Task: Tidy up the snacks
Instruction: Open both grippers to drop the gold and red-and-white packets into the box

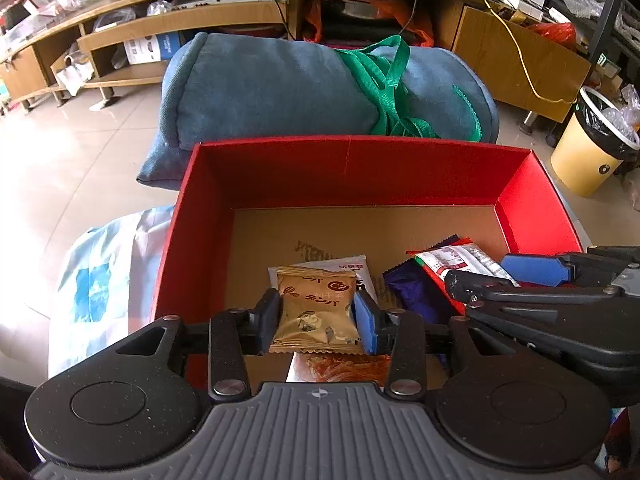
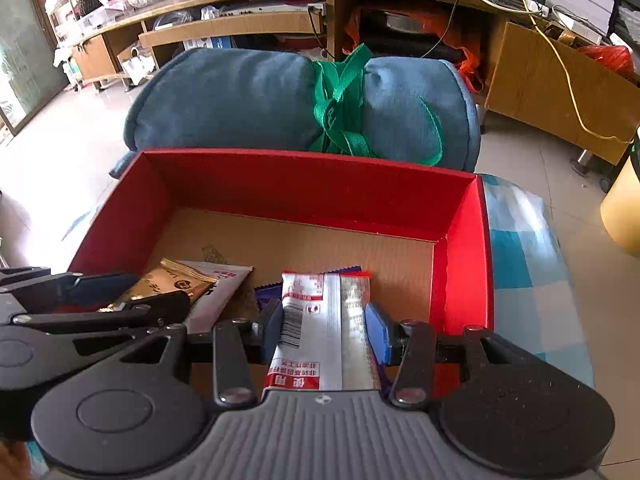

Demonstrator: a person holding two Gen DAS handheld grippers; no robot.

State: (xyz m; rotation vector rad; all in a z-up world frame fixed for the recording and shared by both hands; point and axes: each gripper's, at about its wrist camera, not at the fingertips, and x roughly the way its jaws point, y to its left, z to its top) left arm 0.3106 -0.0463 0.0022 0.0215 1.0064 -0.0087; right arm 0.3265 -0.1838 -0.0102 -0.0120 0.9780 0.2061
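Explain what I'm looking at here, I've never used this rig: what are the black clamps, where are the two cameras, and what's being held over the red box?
No robot arm here: a person holds a two-finger clamp in each hand, each with a camera looking along its fingers. The left view shows the left gripper shut on a gold snack packet. The right view shows the right gripper shut on a silver and red snack packet. Both hang over an open red box with a brown cardboard floor, where a white packet and a purple wrapper lie. Behind it sits a blue cushion with green straps.
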